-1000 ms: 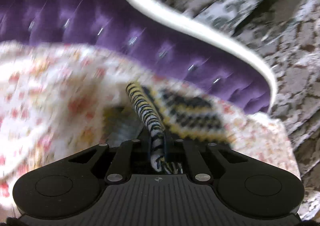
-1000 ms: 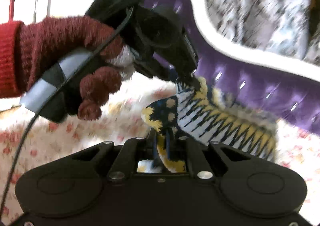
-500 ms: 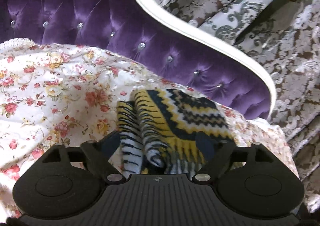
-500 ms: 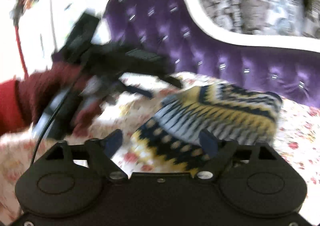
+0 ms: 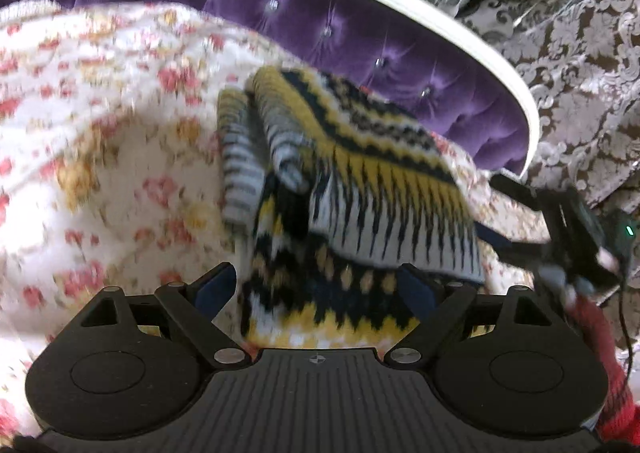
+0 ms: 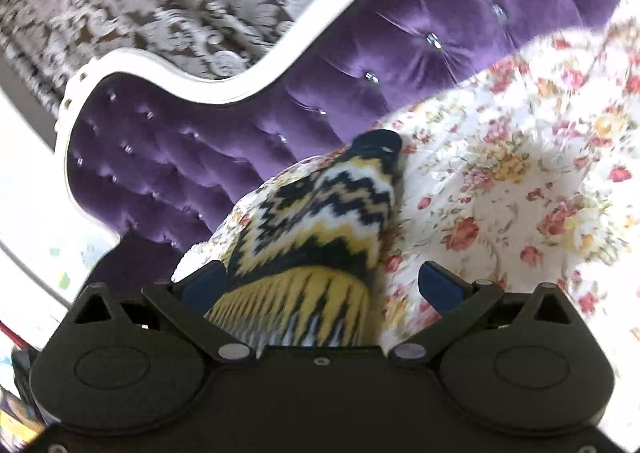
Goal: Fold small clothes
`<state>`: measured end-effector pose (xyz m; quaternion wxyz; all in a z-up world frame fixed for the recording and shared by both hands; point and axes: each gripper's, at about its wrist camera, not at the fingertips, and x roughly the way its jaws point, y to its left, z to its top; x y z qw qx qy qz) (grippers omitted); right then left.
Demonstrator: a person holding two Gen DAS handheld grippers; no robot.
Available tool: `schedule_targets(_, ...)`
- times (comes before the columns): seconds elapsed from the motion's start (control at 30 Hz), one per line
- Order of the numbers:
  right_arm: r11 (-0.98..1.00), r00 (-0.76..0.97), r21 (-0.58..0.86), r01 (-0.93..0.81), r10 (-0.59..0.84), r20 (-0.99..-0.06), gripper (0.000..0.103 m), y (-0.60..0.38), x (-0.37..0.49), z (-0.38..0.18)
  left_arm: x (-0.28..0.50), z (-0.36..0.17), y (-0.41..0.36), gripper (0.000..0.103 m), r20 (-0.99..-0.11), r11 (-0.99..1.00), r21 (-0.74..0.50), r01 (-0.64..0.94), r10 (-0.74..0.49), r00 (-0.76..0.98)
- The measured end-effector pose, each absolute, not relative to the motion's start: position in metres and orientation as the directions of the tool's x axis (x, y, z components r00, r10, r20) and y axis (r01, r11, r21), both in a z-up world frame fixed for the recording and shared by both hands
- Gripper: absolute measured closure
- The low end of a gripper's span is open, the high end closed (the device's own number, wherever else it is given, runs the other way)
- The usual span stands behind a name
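Knitted garment (image 5: 352, 181) lies folded on my floral bedspread (image 5: 120, 157) near the purple headboard (image 5: 280, 13); my left gripper (image 5: 320, 289) and right gripper (image 6: 324, 285) have just spread, pinching nothing.

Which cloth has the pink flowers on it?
The white sheet, spread underneath. The knit lying on it has yellow, black and white zigzags instead.

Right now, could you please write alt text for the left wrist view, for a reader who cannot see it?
A folded yellow, navy and white knitted garment lies on a floral bedspread, between the wide-open jaws of the left gripper. A purple tufted headboard stands behind, and the right gripper shows blurred at the right edge.
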<state>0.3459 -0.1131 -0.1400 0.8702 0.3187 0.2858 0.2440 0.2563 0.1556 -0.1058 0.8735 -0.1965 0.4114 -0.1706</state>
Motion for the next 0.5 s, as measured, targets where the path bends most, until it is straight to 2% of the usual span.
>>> schedule_targets(0.07,0.644,0.699,0.727,-0.24,0.634,-0.331,0.0,-0.115,0.359,-0.146,0.257,-0.111,0.155,0.016,-0.655,0.859,-0.494,0.133,-0.469,0.592)
schedule_targets(0.13,0.597,0.675,0.761,-0.252,0.672,-0.304,0.0,-0.113,0.369,-0.154,0.259,-0.112,0.152,0.011,-0.646,0.855,-0.499,0.139,-0.474,0.599)
schedule_targets(0.2,0.555,0.65,0.789,-0.264,0.707,-0.28,0.005,-0.109,0.377,-0.161,0.262,-0.113,0.148,0.009,-0.631,0.838,-0.524,0.152,-0.502,0.591)
schedule_targets(0.27,0.537,0.626,0.795,-0.282,0.731,-0.272,0.03,-0.102,0.383,-0.165,0.267,-0.115,0.144,0.009,-0.615,0.813,-0.558,0.167,-0.541,0.574)
schedule_targets(0.3,0.551,0.626,0.79,-0.269,0.723,-0.291,0.034,-0.1,0.384,-0.166,0.27,-0.116,0.142,0.01,-0.606,0.798,-0.577,0.176,-0.562,0.563)
schedule_targets(0.33,0.57,0.629,0.78,-0.259,0.712,-0.312,0.045,-0.098,0.386,-0.168,0.271,-0.117,0.14,0.015,-0.594,0.782,-0.597,0.177,-0.58,0.558)
schedule_targets(0.37,0.584,0.631,0.771,-0.255,0.705,-0.325,0.048,-0.097,0.385,-0.168,0.273,-0.119,0.139,0.024,-0.575,0.756,-0.63,0.176,-0.607,0.548)
schedule_targets(0.4,0.591,0.633,0.767,-0.25,0.699,-0.332,0.049,-0.097,0.383,-0.167,0.276,-0.122,0.139,0.045,-0.555,0.719,-0.674,0.168,-0.643,0.527)
schedule_targets(0.43,0.595,0.636,0.767,-0.24,0.693,-0.339,0.051,-0.098,0.381,-0.165,0.277,-0.123,0.138,0.051,-0.545,0.698,-0.699,0.155,-0.66,0.517)
schedule_targets(0.5,0.607,0.638,0.761,-0.229,0.684,-0.354,0.053,-0.1,0.373,-0.161,0.274,-0.12,0.135,0.051,-0.539,0.697,-0.698,0.164,-0.662,0.521)
